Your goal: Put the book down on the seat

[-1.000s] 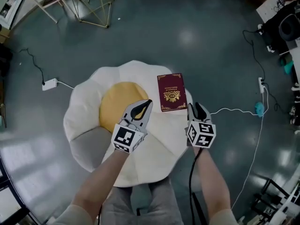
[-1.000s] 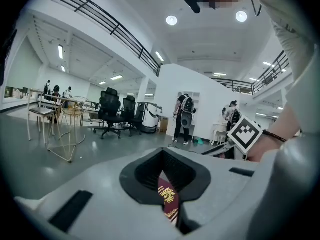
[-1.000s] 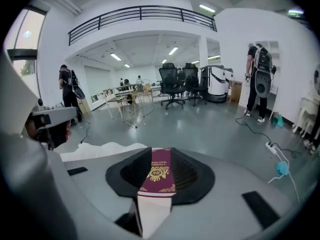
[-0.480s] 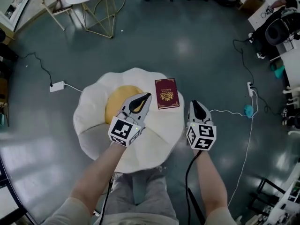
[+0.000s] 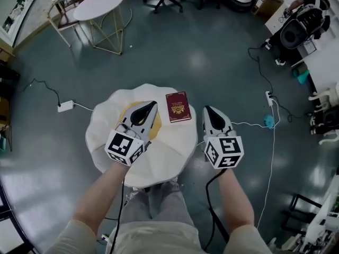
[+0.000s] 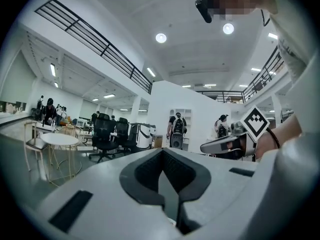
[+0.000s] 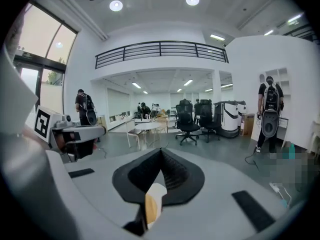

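Book point(image 5: 178, 106) is down: dark red cover with a gold emblem facing up, lying flat on the upper right part of the white petal-shaped seat point(image 5: 159, 160), close to its far rim. Neither gripper touches it. In the head view it sits between the two sets of tips, nearer the left gripper point(image 5: 152, 105). That one is over the seat's middle and covers most of the yellow centre patch point(image 5: 153, 130). Its jaws are pressed together with nothing in them, and its own view looks out level across the room. The right gripper point(image 5: 207, 111) is just off the seat's right rim, over the grey floor point(image 5: 212, 62). Its jaws are also pressed together and empty. In the right gripper view a pale yellow-white sliver shows through the slot behind the pads. It's probably the seat below, but the view is too tight to be sure. Each gripper shows in the other's view, side by side and apart. A round white table point(image 5: 98, 4) stands at upper left of the frame, and a white power strip point(image 5: 65, 106) lies on the floor left of the seat.
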`<state>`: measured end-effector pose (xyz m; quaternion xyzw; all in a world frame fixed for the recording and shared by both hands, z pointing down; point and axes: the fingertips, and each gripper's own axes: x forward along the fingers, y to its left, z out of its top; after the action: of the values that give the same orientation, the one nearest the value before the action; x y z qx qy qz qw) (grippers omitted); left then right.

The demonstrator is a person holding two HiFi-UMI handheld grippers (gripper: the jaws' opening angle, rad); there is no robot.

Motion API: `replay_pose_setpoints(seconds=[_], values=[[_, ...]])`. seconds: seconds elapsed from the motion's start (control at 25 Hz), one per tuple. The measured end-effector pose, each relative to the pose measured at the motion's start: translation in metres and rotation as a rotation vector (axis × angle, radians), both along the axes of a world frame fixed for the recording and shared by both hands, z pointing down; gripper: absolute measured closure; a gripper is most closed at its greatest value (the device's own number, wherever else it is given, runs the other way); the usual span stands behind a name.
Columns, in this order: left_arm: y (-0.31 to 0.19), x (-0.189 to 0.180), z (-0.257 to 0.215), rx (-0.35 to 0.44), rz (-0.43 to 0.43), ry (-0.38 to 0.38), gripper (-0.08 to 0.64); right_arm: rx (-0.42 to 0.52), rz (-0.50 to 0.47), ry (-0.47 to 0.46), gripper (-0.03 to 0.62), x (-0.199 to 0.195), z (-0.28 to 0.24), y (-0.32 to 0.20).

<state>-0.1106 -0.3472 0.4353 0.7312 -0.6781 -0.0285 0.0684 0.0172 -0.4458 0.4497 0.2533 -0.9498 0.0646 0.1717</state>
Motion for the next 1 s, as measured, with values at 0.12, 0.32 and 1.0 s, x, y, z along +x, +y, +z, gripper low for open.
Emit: replay_pose_setpoints(seconds=[0.12, 0.32, 1.0], values=[[0.017, 0.011, -0.041, 0.029, 0.012, -0.005, 0.557, 0.038, -0.046, -0.037, 0.591, 0.007, -0.05, 0.022], [0.056, 0.029, -0.098, 0.062, 0.037, -0.034, 0.557, 0.078, -0.098, -0.107, 0.591, 0.018, -0.115, 0.062], [0.164, 0.097, -0.198, 0.164, 0.035, -0.051, 0.557, 0.159, -0.304, -0.344, 0.591, 0.033, -0.231, 0.193]])
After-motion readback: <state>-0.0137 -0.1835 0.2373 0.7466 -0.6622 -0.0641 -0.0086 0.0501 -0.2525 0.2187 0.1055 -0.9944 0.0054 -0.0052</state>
